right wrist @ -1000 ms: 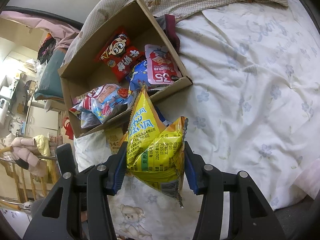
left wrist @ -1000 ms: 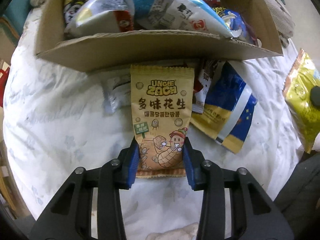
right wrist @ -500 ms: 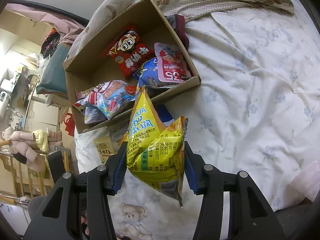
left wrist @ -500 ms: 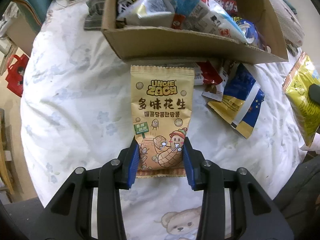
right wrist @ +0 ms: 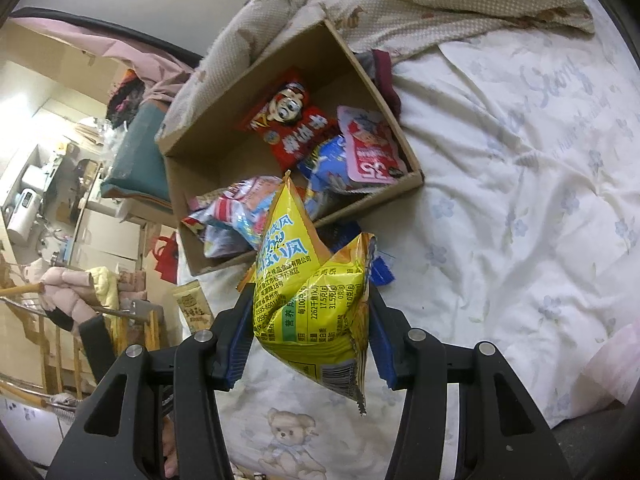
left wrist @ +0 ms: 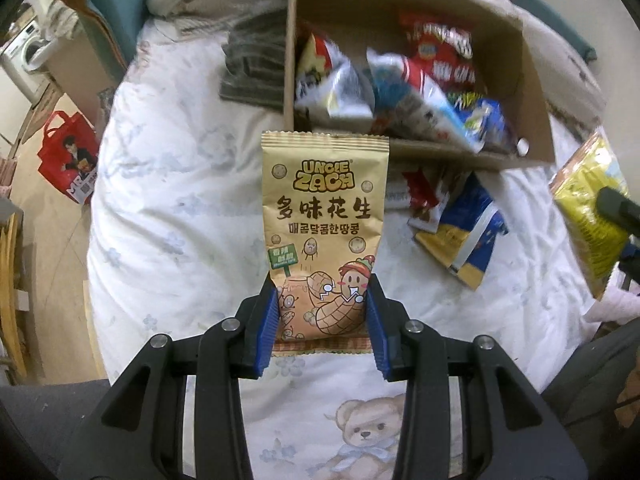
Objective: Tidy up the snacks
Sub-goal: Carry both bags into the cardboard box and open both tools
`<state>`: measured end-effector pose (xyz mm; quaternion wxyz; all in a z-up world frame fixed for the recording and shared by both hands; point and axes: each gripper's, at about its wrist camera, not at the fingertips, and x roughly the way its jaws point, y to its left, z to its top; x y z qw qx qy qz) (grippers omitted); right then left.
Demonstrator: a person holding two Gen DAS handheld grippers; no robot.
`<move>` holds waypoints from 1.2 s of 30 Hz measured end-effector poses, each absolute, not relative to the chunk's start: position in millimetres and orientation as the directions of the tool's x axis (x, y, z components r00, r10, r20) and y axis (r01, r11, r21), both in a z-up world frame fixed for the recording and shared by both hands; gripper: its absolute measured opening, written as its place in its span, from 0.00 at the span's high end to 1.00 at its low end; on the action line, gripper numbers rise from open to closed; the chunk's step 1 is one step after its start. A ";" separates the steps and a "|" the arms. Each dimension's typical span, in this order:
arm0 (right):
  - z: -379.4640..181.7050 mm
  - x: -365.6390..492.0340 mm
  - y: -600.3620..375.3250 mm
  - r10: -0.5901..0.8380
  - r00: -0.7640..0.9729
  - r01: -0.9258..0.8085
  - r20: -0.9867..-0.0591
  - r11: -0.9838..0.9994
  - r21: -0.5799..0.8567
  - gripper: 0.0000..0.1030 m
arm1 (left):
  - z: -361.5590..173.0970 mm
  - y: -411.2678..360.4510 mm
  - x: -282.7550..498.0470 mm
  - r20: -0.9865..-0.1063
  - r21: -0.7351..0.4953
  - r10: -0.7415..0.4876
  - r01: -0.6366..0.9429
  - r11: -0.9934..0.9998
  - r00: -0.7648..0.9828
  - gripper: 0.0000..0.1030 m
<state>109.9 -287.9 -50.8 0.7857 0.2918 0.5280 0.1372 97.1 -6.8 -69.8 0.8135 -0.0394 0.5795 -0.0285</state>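
Note:
My left gripper is shut on the lower end of a tan peanut packet, held upright in the air above the bed. Beyond it lies an open cardboard box holding several snack bags. My right gripper is shut on a crumpled yellow snack bag, lifted above the sheet in front of the same cardboard box. The yellow bag also shows at the right edge of the left wrist view. The tan packet shows small at the left of the right wrist view.
A blue-and-yellow packet and a red packet lie on the white floral sheet just in front of the box. A dark cloth lies left of the box. A red bag stands on the floor past the bed's left edge.
The left gripper has risen with the peanut packet, so the box looks smaller and its inside shows. The right gripper has shifted only slightly with the yellow bag.

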 end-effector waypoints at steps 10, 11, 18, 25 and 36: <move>-29.2 108.8 -285.9 0.546 0.464 0.024 -0.698 0.779 0.626 0.49 | -14.7 -2.5 116.1 -0.883 -0.095 -0.077 -0.014 0.995 0.463 0.66; -27.1 108.2 -285.3 0.547 0.470 0.017 -0.693 0.779 0.626 0.49 | -7.3 -1.7 119.7 -0.876 -0.094 -0.076 -0.014 0.996 0.475 0.66; -10.2 112.4 -288.5 0.530 0.533 -0.014 -0.659 0.785 0.620 0.49 | 18.4 1.8 146.2 -0.848 -0.077 -0.061 -0.009 0.997 0.526 0.66; -12.1 127.6 -295.0 0.526 0.538 0.010 -0.659 0.778 0.629 0.49 | 20.3 -8.7 167.1 -0.849 -0.080 -0.076 0.016 0.997 0.524 0.66; -18.2 171.9 -279.4 0.504 0.514 -0.002 -0.694 0.810 0.587 0.49 | 4.5 -43.2 211.8 -0.861 -0.080 -0.111 0.083 0.993 0.496 0.66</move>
